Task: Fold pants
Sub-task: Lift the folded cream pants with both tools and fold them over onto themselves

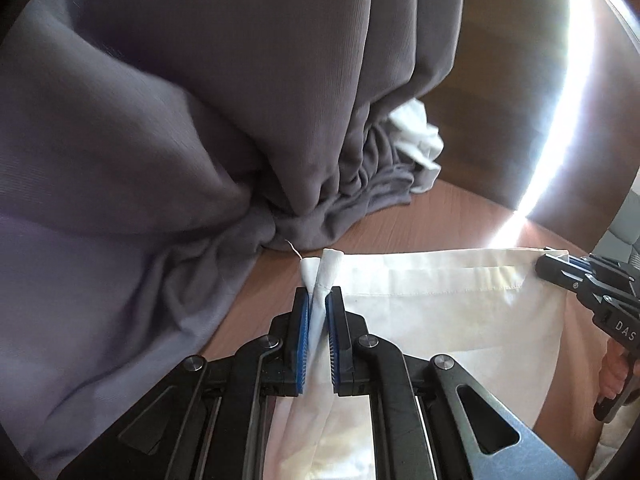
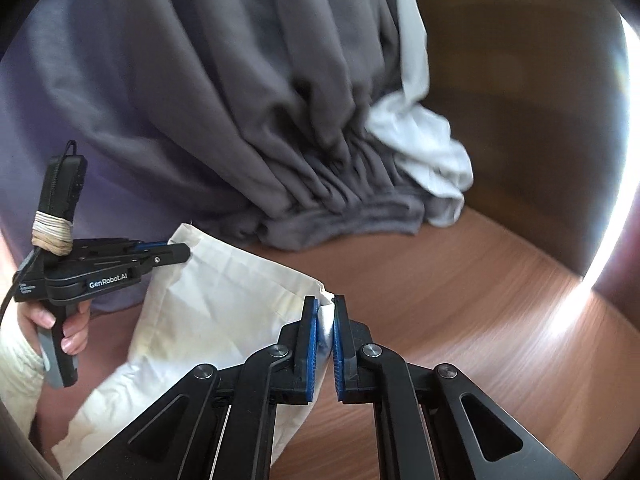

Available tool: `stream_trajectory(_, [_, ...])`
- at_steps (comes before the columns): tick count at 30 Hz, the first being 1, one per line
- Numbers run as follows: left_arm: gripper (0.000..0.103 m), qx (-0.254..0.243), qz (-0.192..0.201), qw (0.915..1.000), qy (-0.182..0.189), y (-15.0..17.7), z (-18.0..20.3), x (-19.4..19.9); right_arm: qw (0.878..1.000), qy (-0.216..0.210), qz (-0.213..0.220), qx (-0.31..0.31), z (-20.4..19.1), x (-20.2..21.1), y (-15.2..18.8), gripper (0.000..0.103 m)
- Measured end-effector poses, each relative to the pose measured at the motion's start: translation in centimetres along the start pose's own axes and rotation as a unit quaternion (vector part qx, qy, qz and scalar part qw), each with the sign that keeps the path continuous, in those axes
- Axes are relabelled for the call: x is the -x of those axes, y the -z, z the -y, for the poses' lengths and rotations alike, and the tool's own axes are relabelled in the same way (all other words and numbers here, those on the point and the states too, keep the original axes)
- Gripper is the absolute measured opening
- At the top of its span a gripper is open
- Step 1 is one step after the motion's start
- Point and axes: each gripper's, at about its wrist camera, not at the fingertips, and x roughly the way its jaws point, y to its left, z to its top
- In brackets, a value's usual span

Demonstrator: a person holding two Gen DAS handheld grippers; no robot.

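The white pants (image 1: 440,300) hang stretched between my two grippers above a wooden floor. My left gripper (image 1: 319,294) is shut on one bunched corner of the top hem. My right gripper (image 2: 326,308) is shut on the other corner of the same hem (image 2: 240,280). In the left wrist view the right gripper (image 1: 560,272) shows at the right edge, clamped on the fabric. In the right wrist view the left gripper (image 2: 176,254) shows at the left, held by a hand, clamped on the far corner. The cloth sags below both grippers.
Grey curtains (image 1: 200,120) hang down and pile on the wooden floor (image 2: 460,300) just behind the pants. A white curtain liner (image 2: 424,152) bunches at their right side. A dark wooden wall panel (image 2: 520,100) stands at the right, with bright light along its edge.
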Motion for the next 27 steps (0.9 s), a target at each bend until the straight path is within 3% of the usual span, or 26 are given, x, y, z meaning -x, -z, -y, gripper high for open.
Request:
stream_trajectory(11, [0.01, 0.01, 0.06, 0.9976, -0.033, 2.0, 0.7, 9.1, 0.996, -0.036, 0.049, 0.061, -5.6, 6.5, -1.5, 0.007])
stream_trajectory(18, [0.01, -0.037, 0.049, 0.9948, -0.082, 4.1, 1.2, 14.3, 0.987, -0.086, 0.061, 0.123, -9.8, 10.6, -0.4, 0.007])
stream_trajectory(27, [0.009, -0.096, 0.022, 0.9874, -0.124, 8.7, 2.1, 18.2, 0.971, -0.135, 0.039, 0.193, -14.1, 13.0, 2.0, 0.007])
